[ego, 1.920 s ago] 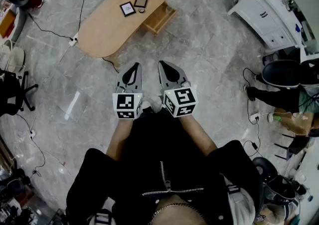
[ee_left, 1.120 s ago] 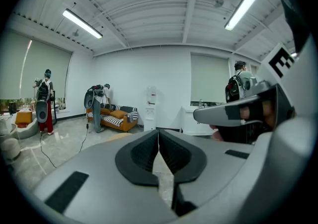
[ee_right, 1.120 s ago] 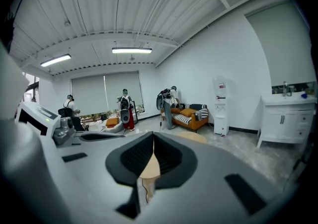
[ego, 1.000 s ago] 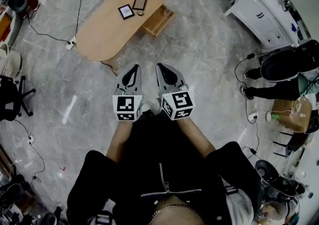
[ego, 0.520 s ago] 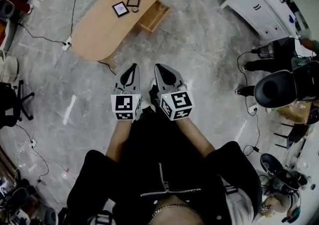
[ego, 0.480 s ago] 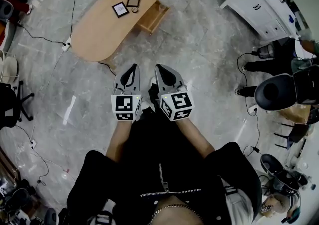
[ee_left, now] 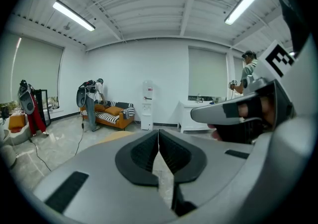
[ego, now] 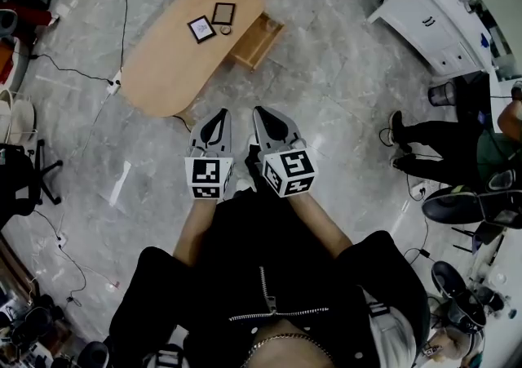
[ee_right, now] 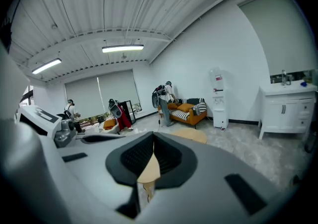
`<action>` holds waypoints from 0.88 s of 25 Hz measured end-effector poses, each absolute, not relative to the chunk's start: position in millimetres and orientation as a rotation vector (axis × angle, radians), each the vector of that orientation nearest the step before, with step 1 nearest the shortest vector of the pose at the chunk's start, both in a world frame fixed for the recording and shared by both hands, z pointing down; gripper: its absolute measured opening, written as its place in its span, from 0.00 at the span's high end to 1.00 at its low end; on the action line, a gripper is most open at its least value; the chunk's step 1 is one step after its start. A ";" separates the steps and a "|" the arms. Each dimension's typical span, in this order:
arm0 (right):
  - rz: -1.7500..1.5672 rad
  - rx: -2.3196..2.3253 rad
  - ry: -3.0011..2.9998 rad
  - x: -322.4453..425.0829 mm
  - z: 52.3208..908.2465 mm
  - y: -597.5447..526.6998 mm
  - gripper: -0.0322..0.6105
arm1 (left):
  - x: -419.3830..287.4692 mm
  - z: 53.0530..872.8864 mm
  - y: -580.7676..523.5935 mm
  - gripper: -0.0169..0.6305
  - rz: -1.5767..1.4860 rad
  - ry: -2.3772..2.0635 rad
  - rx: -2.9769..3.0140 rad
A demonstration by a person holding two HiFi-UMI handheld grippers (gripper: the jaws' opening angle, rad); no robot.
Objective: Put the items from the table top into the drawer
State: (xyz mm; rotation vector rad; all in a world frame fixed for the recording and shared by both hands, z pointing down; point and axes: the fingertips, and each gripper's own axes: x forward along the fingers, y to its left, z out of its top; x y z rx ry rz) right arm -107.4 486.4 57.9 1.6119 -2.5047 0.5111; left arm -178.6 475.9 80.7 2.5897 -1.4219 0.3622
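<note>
L gripper [ego: 215, 117]: jaws pressing together, holding nothing | R gripper [ego: 267, 115]: ditto | both hovering well apart from table [ego: 163, 64], drawer [ego: 257, 38] standing open

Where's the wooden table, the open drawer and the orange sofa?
wooden table [ego: 159, 60]: head view, bare part of its top.
open drawer [ego: 259, 38]: head view, its inside.
orange sofa [ee_left: 117, 120]: left gripper view, its front.
</note>
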 end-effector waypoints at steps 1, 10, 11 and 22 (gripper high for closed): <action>0.512 1.602 -2.510 -107.1 56.8 477.6 0.93 | -178.1 80.3 467.3 0.95 0.370 -1.428 2.587; 0.515 1.504 -2.548 -104.0 51.1 405.2 0.93 | -172.9 75.6 400.0 0.95 0.408 -1.488 2.530; 0.515 1.495 -2.549 -101.7 50.7 396.5 0.93 | -170.2 73.6 391.5 0.95 0.402 -1.494 2.528; 0.552 1.421 -2.563 -77.1 60.6 321.3 0.93 | -149.7 80.8 324.2 0.95 0.405 -1.556 2.457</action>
